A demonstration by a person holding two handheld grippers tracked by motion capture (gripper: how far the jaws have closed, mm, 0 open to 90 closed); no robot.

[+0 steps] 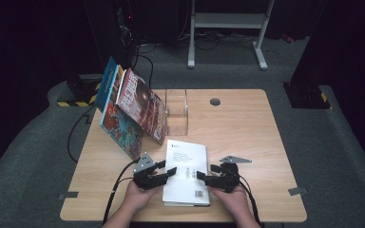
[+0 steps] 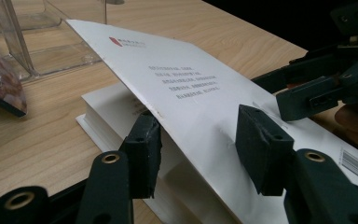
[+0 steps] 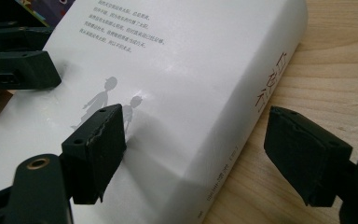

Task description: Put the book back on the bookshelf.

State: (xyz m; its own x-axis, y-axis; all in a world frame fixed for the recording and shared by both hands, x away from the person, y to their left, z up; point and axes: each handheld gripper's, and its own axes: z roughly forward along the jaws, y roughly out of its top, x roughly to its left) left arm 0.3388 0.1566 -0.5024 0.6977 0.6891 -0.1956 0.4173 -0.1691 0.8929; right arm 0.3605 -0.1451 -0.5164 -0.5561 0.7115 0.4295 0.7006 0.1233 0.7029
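A white book (image 1: 183, 156) lies flat near the table's front edge, back cover and barcode up. My left gripper (image 1: 168, 168) is at its left edge, open. There the cover (image 2: 186, 79) is lifted off the page block, slanting between the jaws with one pad (image 2: 142, 154) under its edge and the other above it. My right gripper (image 1: 206, 172) is at the spine side, open. One of its pads (image 3: 98, 149) hovers over the cover (image 3: 177, 60), the other stands beside the spine above the wood. Each gripper is held in a hand.
Two colourful books (image 1: 133, 111) lean against each other at the table's left. A clear acrylic stand (image 1: 177, 111) sits behind the white book. A round grommet (image 1: 215, 101) marks the far side of the wooden table (image 1: 247, 133). A white desk frame (image 1: 228, 21) stands beyond.
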